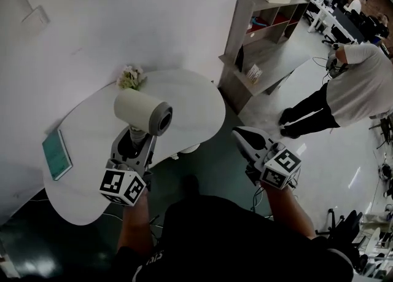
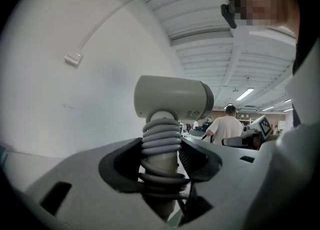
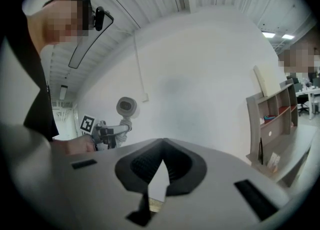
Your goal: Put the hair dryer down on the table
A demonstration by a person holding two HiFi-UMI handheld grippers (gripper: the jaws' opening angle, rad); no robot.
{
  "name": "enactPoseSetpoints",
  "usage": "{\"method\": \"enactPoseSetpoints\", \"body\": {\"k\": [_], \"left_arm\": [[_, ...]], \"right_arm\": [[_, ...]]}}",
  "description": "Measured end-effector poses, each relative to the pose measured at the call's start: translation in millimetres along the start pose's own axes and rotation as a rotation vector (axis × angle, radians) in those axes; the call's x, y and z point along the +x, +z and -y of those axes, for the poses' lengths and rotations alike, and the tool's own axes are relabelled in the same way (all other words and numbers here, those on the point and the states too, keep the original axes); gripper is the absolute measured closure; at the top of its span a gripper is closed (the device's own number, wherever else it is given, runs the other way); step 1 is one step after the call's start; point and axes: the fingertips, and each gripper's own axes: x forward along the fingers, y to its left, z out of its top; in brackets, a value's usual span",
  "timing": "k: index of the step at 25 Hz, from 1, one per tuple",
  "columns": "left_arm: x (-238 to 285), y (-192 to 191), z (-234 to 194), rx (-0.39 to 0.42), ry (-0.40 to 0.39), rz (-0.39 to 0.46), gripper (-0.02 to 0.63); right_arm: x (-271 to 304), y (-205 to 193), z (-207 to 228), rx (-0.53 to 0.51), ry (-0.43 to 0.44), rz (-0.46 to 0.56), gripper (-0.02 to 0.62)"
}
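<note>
A cream hair dryer (image 1: 142,112) with a grey nozzle end stands upright above the white table (image 1: 190,105). My left gripper (image 1: 136,138) is shut on its handle, which has the grey cord (image 2: 161,141) wound round it. In the left gripper view the dryer's body (image 2: 172,97) rises above the jaws, which press on the handle from both sides. My right gripper (image 1: 244,139) hangs off the table's right edge, over the floor, shut with nothing in it. The right gripper view shows the hair dryer (image 3: 126,107) held up at the left.
A green book (image 1: 56,154) lies at the table's left end and a small bunch of flowers (image 1: 130,78) stands at its far edge by the wall. A grey shelf unit (image 1: 264,35) stands beyond the table. A person (image 1: 356,84) stands at the right.
</note>
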Motion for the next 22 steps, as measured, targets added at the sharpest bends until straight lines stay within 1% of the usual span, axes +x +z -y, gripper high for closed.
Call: {"method": "enactPoseSetpoints", "body": {"k": [6, 9, 14, 19, 22], "left_arm": [[12.6, 4.2, -39.6, -0.016, -0.003, 0.003, 0.375], [17.4, 4.0, -51.1, -0.018, -0.009, -0.003, 0.374], [29.9, -2.1, -58.2, -0.034, -0.008, -0.019, 0.376], [50.2, -6.8, -61.6, -0.049, 0.016, -0.033, 0.374], [65.0, -14.5, -63.5, -0.050, 0.027, -0.060, 0.376]], "right_arm": [[42.5, 8.9, -0.7, -0.020, -0.002, -0.025, 0.589], [58.7, 11.9, -1.6, -0.028, 0.005, -0.028, 0.589], [74.9, 13.8, 9.8, -0.026, 0.016, -0.033, 0.589], [87.8, 18.3, 34.9, -0.014, 0.037, -0.028, 0.589], [95.6, 16.2, 50.1, 0.000, 0.048, -0.033, 0.589]]}}
